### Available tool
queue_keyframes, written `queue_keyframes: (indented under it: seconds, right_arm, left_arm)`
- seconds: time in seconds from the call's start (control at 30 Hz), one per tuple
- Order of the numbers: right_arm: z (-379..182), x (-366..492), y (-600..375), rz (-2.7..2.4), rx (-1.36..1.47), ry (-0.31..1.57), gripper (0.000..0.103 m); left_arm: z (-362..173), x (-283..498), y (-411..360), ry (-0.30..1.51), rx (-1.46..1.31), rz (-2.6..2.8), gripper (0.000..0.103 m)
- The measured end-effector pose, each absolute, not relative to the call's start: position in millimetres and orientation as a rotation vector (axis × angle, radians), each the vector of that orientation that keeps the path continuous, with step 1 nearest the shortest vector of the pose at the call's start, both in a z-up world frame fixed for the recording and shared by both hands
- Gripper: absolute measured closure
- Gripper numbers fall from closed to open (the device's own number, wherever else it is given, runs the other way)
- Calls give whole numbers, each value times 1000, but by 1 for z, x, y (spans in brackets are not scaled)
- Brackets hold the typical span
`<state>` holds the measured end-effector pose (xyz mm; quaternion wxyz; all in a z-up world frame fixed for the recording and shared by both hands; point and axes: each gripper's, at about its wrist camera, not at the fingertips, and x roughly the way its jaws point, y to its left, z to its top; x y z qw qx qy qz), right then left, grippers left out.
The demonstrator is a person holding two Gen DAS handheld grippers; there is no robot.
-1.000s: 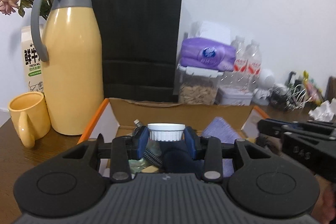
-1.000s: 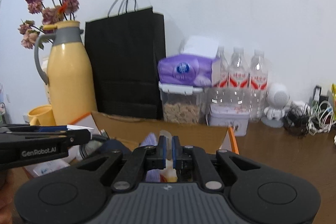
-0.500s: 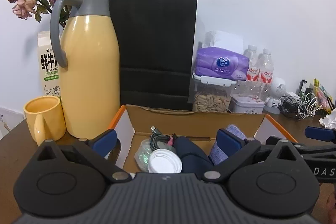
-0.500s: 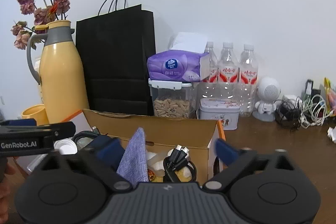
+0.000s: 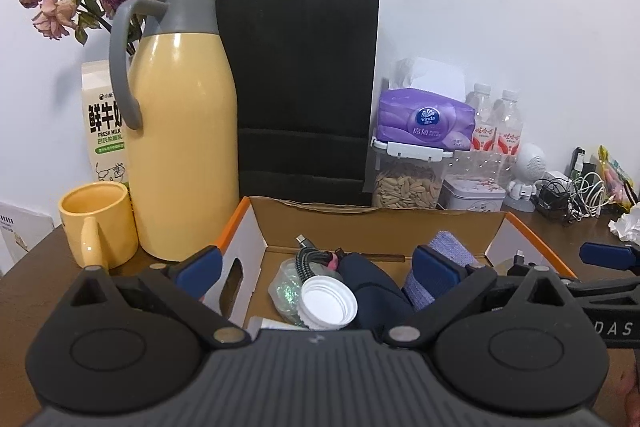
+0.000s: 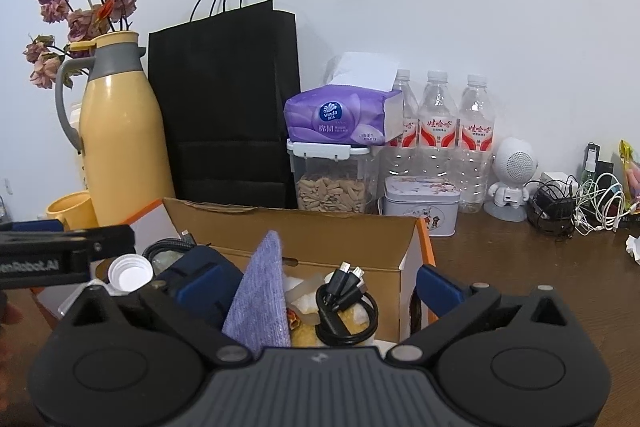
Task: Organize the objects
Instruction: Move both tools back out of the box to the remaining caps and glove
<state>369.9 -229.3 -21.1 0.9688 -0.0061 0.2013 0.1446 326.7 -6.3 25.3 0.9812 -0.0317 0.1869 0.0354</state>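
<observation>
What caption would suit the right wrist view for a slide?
Open right gripper above a cardboard box holding a purple cloth, a coiled black cable and a white cap.

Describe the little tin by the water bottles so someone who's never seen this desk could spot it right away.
Start at the tall black paper bag against the wall and move right past the clear jar of seeds with the purple tissue pack on top. The tin sits on the brown table just in front of the three water bottles. It is the only low, pale, rectangular lidded box there, with small printed pictures.

The cardboard box [image 5: 376,223] is half hidden — its near wall sits behind gripper bodies in both views.
</observation>
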Motion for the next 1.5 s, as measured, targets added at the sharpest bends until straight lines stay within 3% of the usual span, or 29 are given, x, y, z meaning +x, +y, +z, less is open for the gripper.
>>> queue_keyframes:
  seconds: [0.53, 0.87, 1.5]
  right_arm:
    - [-19, 310, -241, 286, -83, 369, 0]
    - [-54, 281, -245, 285, -130, 489, 0]
    - [-60, 283, -266, 224, -47, 531, 0]
  left_arm:
    - [15, 282, -4, 431, -37, 37, 0]
    - [-3, 258, -18, 512, -4, -29, 0]
    - [-35, 263, -53, 692, 4, -140, 0]
